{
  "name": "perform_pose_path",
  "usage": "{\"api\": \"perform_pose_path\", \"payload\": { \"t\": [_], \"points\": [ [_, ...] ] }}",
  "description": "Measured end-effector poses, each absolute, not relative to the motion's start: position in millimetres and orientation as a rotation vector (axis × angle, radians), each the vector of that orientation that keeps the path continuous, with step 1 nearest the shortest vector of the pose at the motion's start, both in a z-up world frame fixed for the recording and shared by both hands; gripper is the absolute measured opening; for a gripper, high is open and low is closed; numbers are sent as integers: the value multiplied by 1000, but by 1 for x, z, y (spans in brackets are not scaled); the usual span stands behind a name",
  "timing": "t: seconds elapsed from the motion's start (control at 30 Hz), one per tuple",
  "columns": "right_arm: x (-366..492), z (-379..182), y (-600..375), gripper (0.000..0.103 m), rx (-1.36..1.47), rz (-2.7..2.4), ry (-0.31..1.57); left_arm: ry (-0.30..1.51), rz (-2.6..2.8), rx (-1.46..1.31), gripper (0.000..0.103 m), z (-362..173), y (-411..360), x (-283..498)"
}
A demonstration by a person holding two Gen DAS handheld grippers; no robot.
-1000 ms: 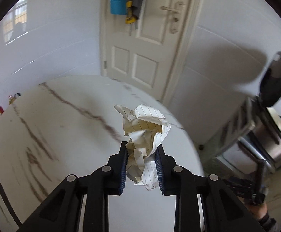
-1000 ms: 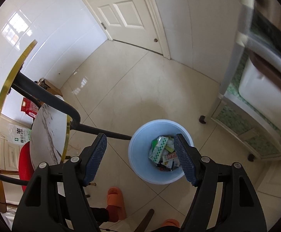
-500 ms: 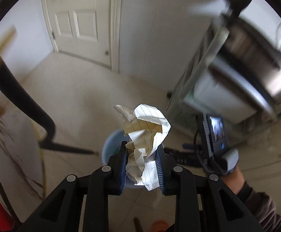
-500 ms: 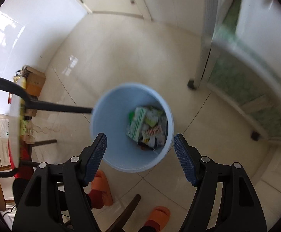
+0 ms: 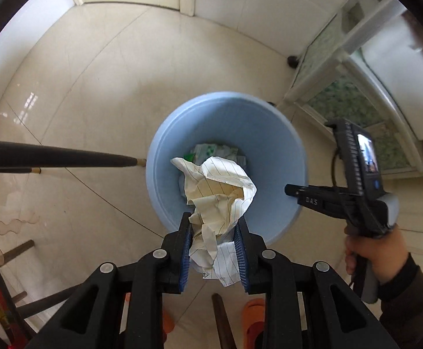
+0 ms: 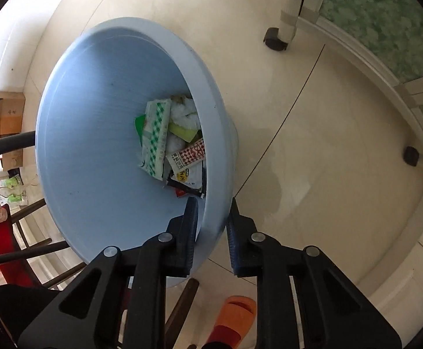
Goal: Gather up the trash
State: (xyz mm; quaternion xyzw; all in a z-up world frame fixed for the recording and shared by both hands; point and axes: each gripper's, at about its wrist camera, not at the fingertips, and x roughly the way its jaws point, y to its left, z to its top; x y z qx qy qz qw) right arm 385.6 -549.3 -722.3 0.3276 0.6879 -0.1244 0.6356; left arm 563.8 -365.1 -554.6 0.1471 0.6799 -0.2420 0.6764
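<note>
My left gripper (image 5: 212,250) is shut on a crumpled ball of lined paper (image 5: 217,197) and holds it above the near side of a light blue bin (image 5: 269,145) on the floor. The bin holds several wrappers (image 6: 167,145). My right gripper (image 6: 211,226) is shut on the bin's near wall (image 6: 214,174), one finger inside and one outside, and the bin tilts toward me. The right gripper also shows in the left wrist view (image 5: 292,190), at the bin's right rim.
A black chair leg (image 5: 66,157) reaches toward the bin from the left. A white cabinet on castors (image 6: 356,14) stands to the right. Orange slippers (image 6: 234,317) lie on the tiled floor below. A cardboard box (image 6: 7,116) sits at far left.
My left gripper swung from the marble table down to over the bin, still gripping the paper. My right gripper moved down and closed on the bin's wall, tilting it.
</note>
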Motion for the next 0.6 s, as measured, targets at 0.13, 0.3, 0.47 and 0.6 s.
{"api": "perform_pose_path", "payload": {
  "t": [0.13, 0.3, 0.47, 0.6],
  "points": [
    [385, -721, -548, 18, 741, -279, 1568, 1519, -529, 352, 29, -562, -368, 563],
    [388, -722, -550, 18, 736, -275, 1571, 1467, -499, 370, 76, -557, -381, 553],
    [387, -712, -553, 22, 735, -300, 1550, 1421, -496, 369, 77, -527, -380, 538],
    [384, -676, -552, 25, 695, -319, 1483, 1303, -530, 346, 78, -489, -384, 523]
  ]
}}
